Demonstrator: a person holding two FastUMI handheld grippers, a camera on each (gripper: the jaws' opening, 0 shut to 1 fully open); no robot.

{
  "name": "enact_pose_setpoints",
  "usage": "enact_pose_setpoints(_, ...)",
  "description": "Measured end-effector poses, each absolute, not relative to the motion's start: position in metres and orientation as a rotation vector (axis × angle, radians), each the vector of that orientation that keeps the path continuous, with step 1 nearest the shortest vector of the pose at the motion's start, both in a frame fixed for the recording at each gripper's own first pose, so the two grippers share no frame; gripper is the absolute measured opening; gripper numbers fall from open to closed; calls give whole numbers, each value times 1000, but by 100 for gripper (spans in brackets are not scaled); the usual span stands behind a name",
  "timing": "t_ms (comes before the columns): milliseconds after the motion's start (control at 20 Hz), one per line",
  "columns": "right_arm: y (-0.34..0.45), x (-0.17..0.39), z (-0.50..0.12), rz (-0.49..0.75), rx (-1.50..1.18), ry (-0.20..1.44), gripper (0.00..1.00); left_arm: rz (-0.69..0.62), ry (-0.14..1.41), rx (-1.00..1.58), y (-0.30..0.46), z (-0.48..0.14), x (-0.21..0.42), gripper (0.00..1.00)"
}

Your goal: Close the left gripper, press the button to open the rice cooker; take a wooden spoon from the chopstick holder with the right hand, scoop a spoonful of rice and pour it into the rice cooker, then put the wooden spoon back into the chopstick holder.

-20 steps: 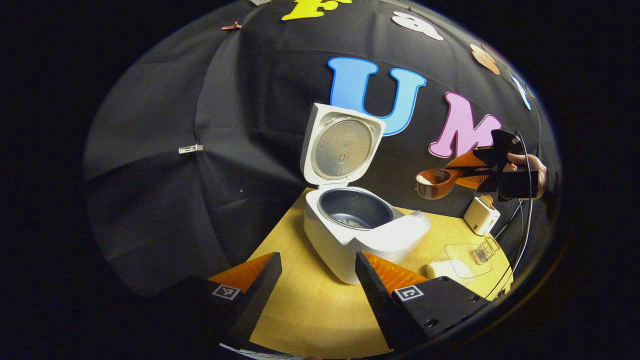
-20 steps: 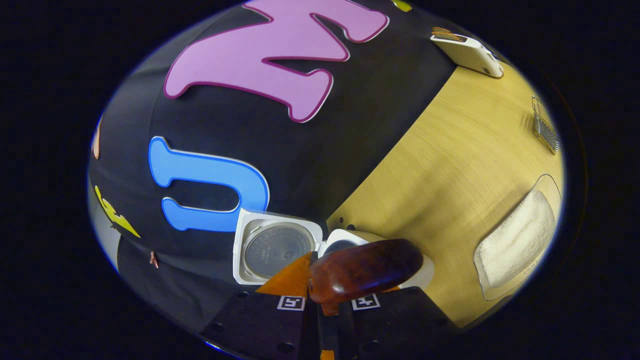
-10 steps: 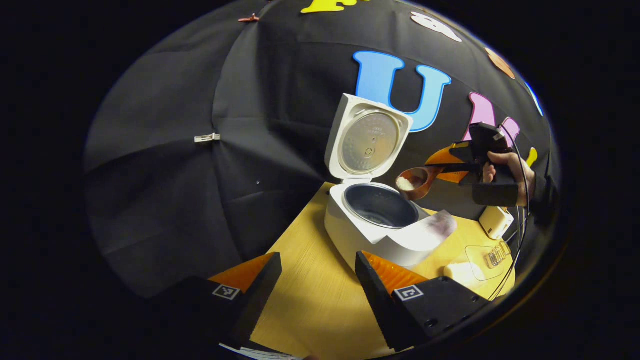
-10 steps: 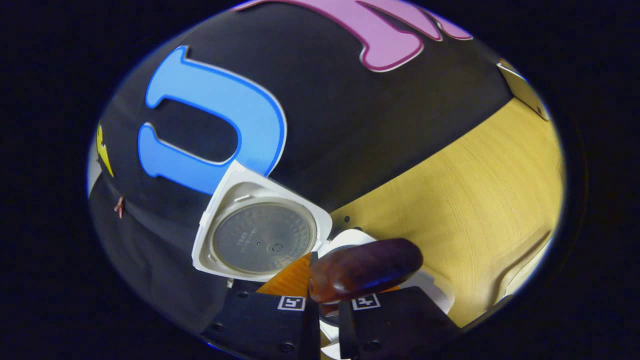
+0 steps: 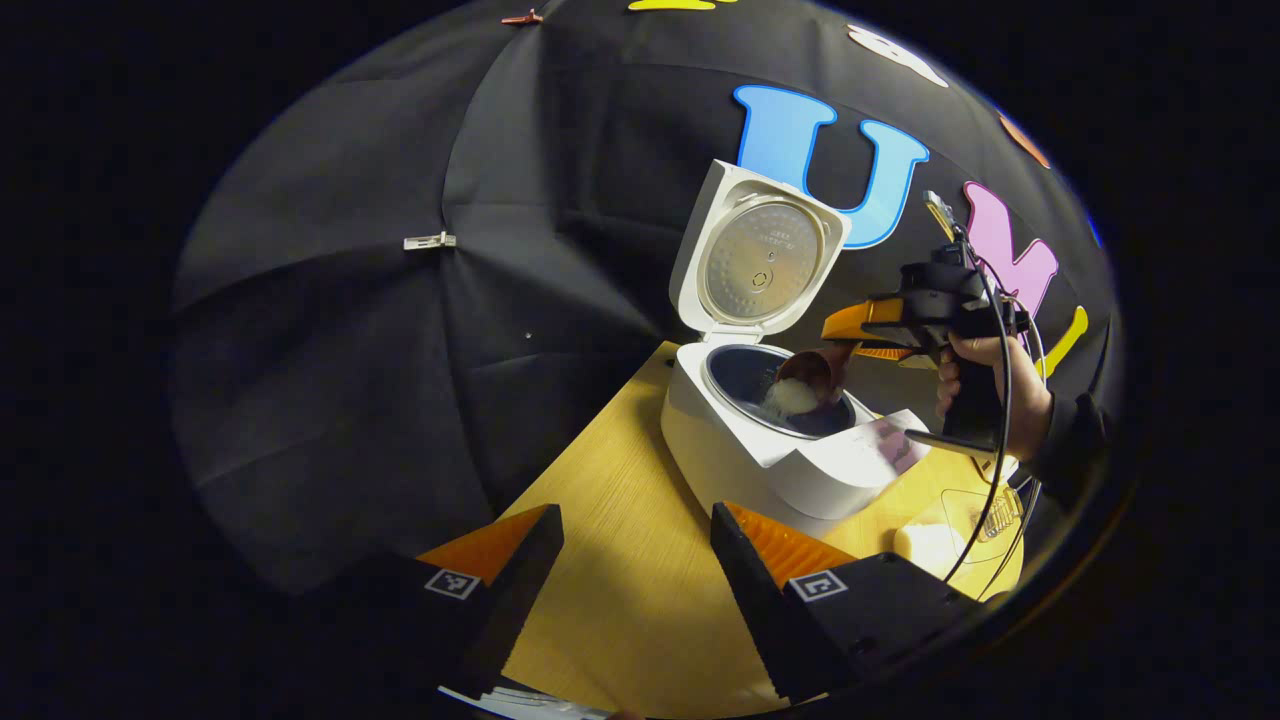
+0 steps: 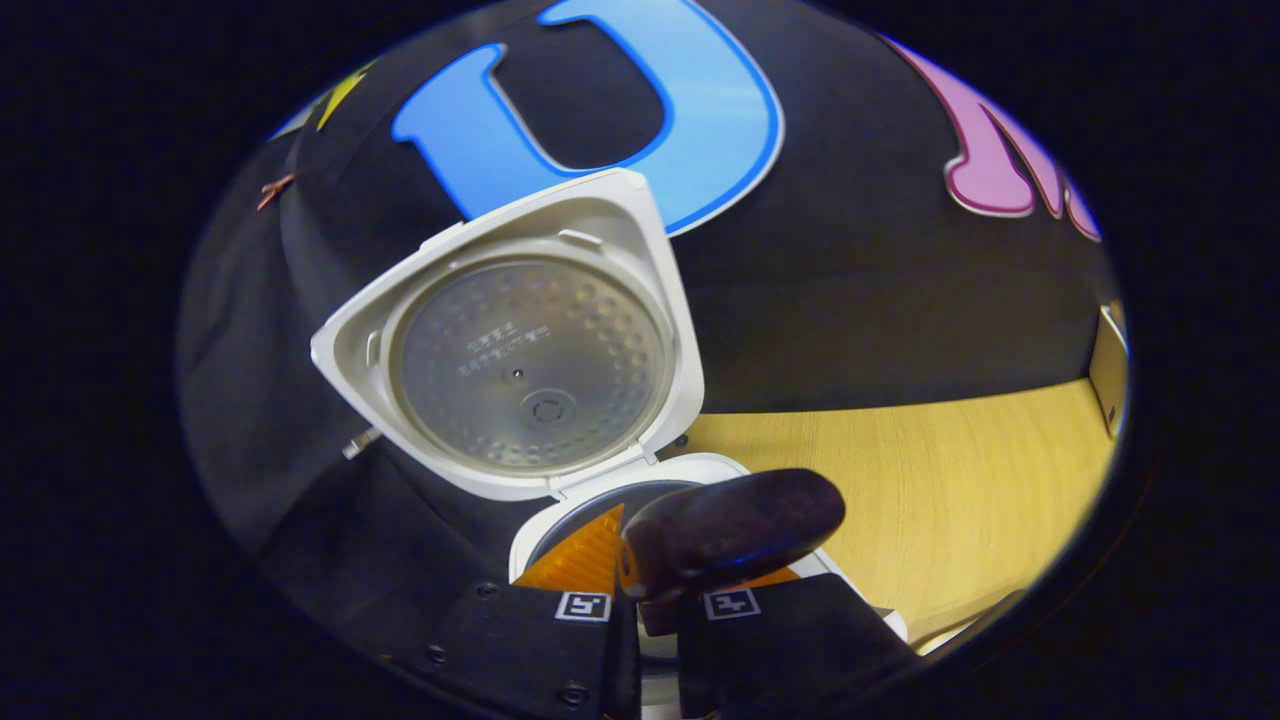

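The white rice cooker [image 5: 770, 450] stands on the wooden table [image 5: 620, 590] with its lid [image 5: 762, 262] raised. Over its dark pot, the wooden spoon [image 5: 805, 370] is tipped and white rice [image 5: 790, 398] falls from its bowl. A person's hand [image 5: 985, 385] holds the right gripper [image 5: 850, 325], which is shut on the spoon's handle. In the right gripper view the spoon's dark back [image 6: 735, 530] sits just past the right gripper [image 6: 655, 610], above the pot rim [image 6: 590, 500] and under the lid [image 6: 520, 340]. My left gripper [image 5: 635, 560] stands open, near the table's front, well short of the cooker.
A clear dish with white rice [image 5: 935, 545] lies right of the cooker, with a small clear ribbed object [image 5: 1000, 510] behind it. A white box [image 6: 1112, 370] stands at the table's far right edge. Black cloth walls close in the back and left.
The right gripper has carried the spoon left and down over the open pot and tilted it, so rice now pours out. My left gripper has shifted a little; its fingers stay apart.
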State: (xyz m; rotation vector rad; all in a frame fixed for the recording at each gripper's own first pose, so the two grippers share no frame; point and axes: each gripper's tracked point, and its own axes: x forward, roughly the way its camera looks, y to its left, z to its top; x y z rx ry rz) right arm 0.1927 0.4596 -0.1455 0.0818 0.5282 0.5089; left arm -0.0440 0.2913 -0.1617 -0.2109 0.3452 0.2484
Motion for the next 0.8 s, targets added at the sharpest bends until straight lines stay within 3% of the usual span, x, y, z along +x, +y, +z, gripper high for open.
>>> enact_pose_setpoints(350, 502, 168, -150, 665, -289, 364, 19, 270, 327, -229, 307, -162, -37, 96)
enact_pose_setpoints(600, 514, 142, -146, 770, -425, 309, 18, 292, 317, -276, 315, -166, -36, 96)
enact_pose_setpoints(800, 515, 138, -144, 783, -450, 302, 18, 296, 301, -277, 314, -163, -36, 96)
